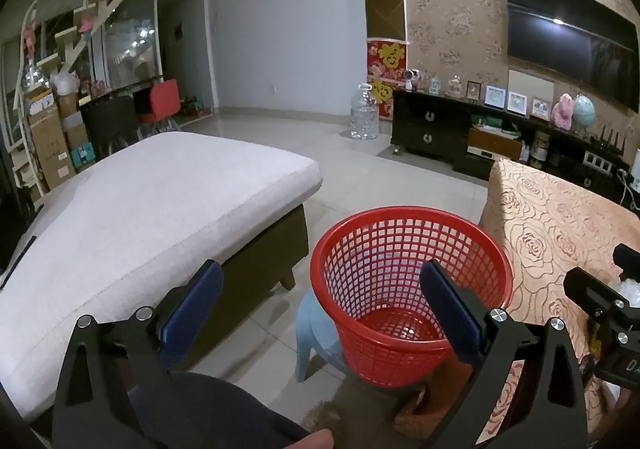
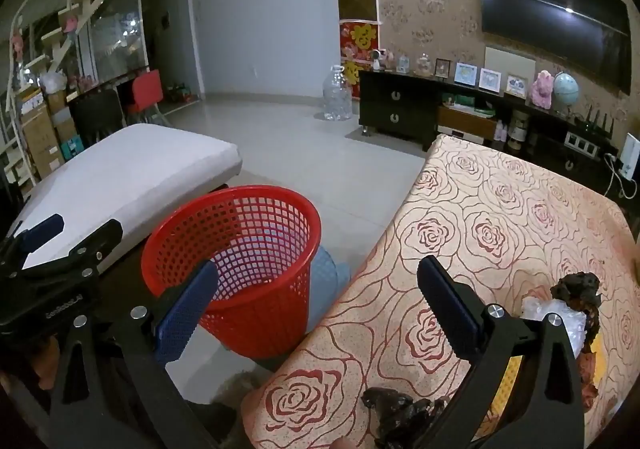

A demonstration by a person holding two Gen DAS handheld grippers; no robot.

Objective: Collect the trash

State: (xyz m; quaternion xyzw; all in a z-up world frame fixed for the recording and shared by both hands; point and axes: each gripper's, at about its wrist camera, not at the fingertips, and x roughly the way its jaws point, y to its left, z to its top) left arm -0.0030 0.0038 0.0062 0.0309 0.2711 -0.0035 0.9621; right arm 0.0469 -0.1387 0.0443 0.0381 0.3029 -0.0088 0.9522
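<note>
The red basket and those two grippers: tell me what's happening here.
A person holds the left gripper and right gripper, both open and empty. The red basket stands empty beside the rose-patterned table. Dark crumpled scraps and a clear plastic wad lie on the table, not yet picked up.

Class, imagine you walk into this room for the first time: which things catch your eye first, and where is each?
The bright red mesh basket stands on the tiled floor, between the pale cushioned ottoman and the table with the rose-patterned cloth. On that cloth, near the open right gripper, lie dark crumpled scraps and clear plastic wrap. A large black television hangs on the wallpapered wall behind.
</note>
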